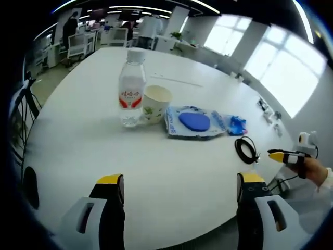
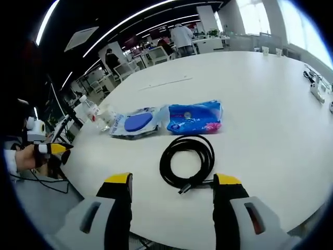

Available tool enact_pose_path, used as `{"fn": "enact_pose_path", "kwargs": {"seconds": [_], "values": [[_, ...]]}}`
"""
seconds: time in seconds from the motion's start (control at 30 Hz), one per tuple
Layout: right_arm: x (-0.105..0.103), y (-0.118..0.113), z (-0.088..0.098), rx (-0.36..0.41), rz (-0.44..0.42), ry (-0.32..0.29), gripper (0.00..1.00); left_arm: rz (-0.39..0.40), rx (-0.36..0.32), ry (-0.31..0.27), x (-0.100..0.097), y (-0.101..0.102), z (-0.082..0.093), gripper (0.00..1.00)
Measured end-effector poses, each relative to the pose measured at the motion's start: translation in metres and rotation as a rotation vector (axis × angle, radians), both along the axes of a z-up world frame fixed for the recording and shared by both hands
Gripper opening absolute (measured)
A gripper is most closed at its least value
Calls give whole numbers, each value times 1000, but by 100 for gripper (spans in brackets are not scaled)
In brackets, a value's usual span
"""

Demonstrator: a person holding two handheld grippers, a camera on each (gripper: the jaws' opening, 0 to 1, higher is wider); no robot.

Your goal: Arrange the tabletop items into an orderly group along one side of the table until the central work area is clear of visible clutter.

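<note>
both grippers spread and empty over the near edge of the table

in the left gripper view the left gripper [image 1: 181, 190] has its two yellow-tipped fingers [image 1: 110, 180] spread wide apart with nothing between them, hanging above bare white table [image 1: 156, 166] near its near edge. in the right gripper view the right gripper [image 2: 171, 190] is likewise spread and empty, its fingers [image 2: 118, 179] flanking the near side of a coiled black cable [image 2: 187, 159] that lies flat on the table just ahead of them; whether they touch it cannot be told.

beyond the cable, toward the middle of the table, lie a blue plastic packet [image 2: 195, 119] and, just beside it, a clear packet with a blue round pad [image 2: 136, 122]. at that packet's far end stand a paper cup [image 1: 155, 103] and a clear water bottle [image 1: 131, 86] with a red label, upright and touching or nearly so.

the right gripper also shows at the right edge of the left gripper view, held in a hand [image 1: 315, 169] off the table's edge, near the cable. a thin white strip [image 1: 177, 80] lies farther back on the table. people stand among desks [image 1: 83, 44] beyond the far edge.
</note>
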State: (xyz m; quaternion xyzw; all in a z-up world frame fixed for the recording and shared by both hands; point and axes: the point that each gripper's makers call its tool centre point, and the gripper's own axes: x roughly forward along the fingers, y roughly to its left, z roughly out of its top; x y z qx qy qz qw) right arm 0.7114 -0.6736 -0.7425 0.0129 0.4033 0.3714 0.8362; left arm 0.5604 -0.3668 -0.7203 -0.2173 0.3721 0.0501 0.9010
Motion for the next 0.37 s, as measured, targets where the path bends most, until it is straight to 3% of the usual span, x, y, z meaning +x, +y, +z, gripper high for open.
{"fn": "enact_pose_path", "kwargs": {"seconds": [0.37], "values": [[-6,3,-3,-17,20,12,60,28,-35,-6,-7,-3,-5,86]]}}
